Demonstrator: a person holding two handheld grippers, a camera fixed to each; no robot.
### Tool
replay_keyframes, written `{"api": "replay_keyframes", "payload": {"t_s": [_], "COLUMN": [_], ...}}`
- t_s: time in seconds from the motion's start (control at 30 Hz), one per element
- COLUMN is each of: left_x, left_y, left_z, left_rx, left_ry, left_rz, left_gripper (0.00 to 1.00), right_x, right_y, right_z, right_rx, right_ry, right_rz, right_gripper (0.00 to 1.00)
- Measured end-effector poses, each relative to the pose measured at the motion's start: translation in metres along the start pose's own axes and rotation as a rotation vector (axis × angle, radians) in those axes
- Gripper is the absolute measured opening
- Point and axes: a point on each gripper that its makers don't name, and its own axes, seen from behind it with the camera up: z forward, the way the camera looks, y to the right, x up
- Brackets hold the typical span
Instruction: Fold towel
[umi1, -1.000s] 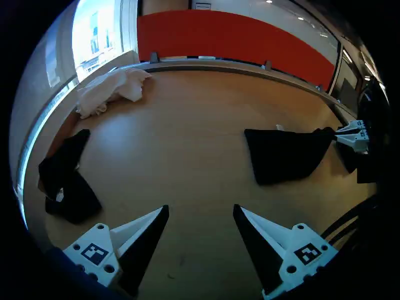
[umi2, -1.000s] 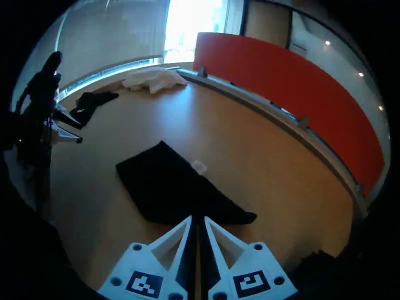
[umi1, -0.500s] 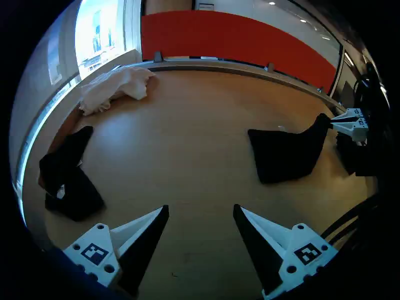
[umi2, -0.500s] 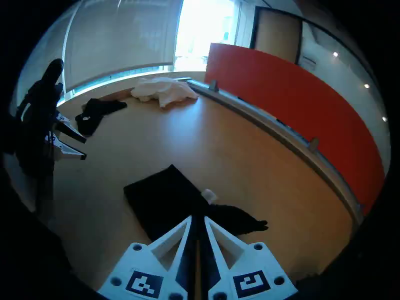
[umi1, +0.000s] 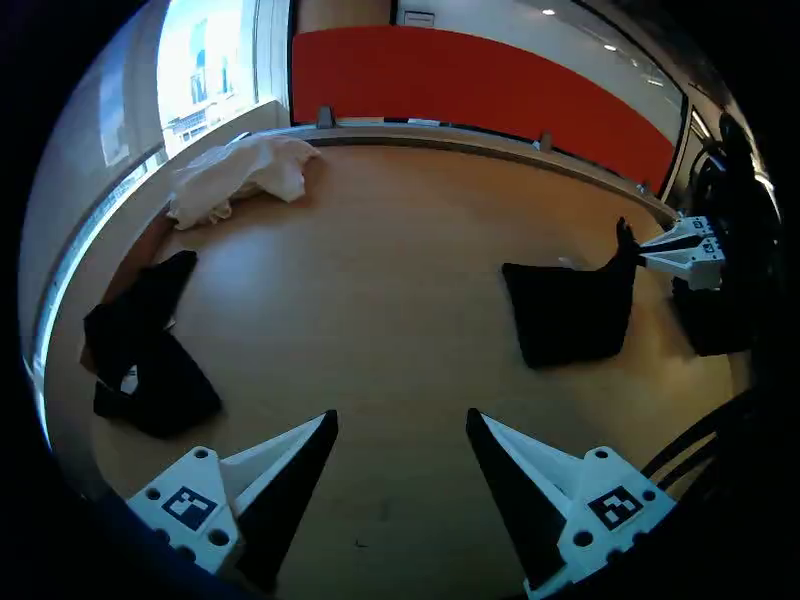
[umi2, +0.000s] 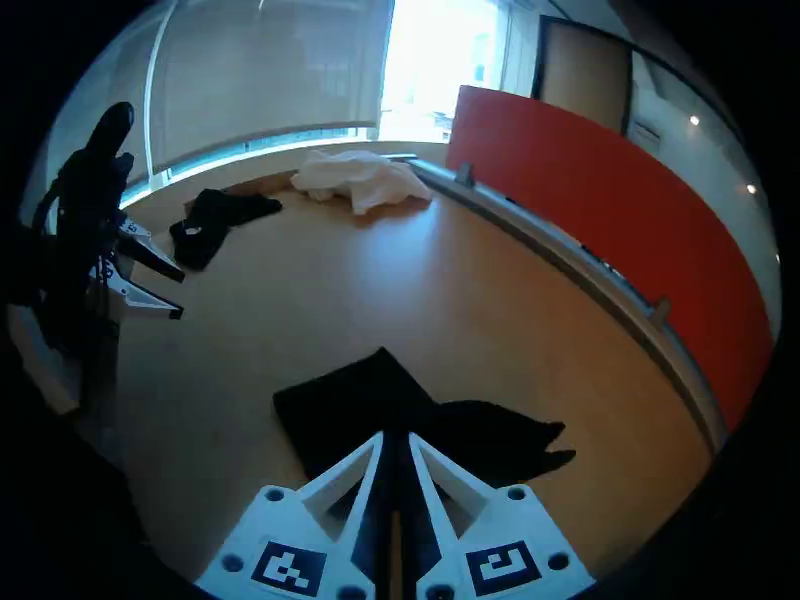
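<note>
A black towel (umi1: 570, 305) lies on the wooden table at the right of the left gripper view, one corner lifted. In the right gripper view the same black towel (umi2: 400, 410) spreads just ahead of my right gripper (umi2: 395, 450), which is shut on its near edge. From the left gripper view that right gripper (umi1: 655, 248) holds the raised corner. My left gripper (umi1: 400, 440) stands open over bare wood, well short of the towel, nothing between its fingers. In the right gripper view the left gripper (umi2: 160, 290) sits far left with its jaws apart.
A crumpled white cloth (umi1: 240, 175) lies at the table's far corner by the window. Another black cloth (umi1: 145, 350) is heaped at the left edge. A red partition (umi1: 480, 85) runs along the table's (umi1: 380, 300) back edge. A dark heap (umi1: 715, 315) sits at the right.
My right gripper has lifted the towel's corner higher and drawn it inward, bunching the cloth into a narrower shape. The left gripper stayed open and nearly still.
</note>
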Motion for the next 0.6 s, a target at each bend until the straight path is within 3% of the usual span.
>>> {"api": "replay_keyframes", "payload": {"t_s": [0.27, 0.47, 0.6], "left_x": [0.001, -0.001, -0.002], "left_y": [-0.01, -0.014, -0.016], "left_z": [-0.013, -0.017, -0.018], "left_rx": [0.015, 0.021, 0.023], "left_ry": [0.02, 0.027, 0.032], "left_rz": [-0.014, -0.03, -0.042], "left_gripper": [0.95, 0.96, 0.95], "right_x": [0.006, -0.019, -0.031], "right_y": [-0.049, -0.083, -0.089], "right_z": [0.039, 0.069, 0.077], "right_rx": [0.106, 0.183, 0.194], "right_ry": [-0.032, -0.105, -0.14], "right_rz": [-0.029, -0.035, -0.037], "right_gripper": [0.02, 0.02, 0.02]}}
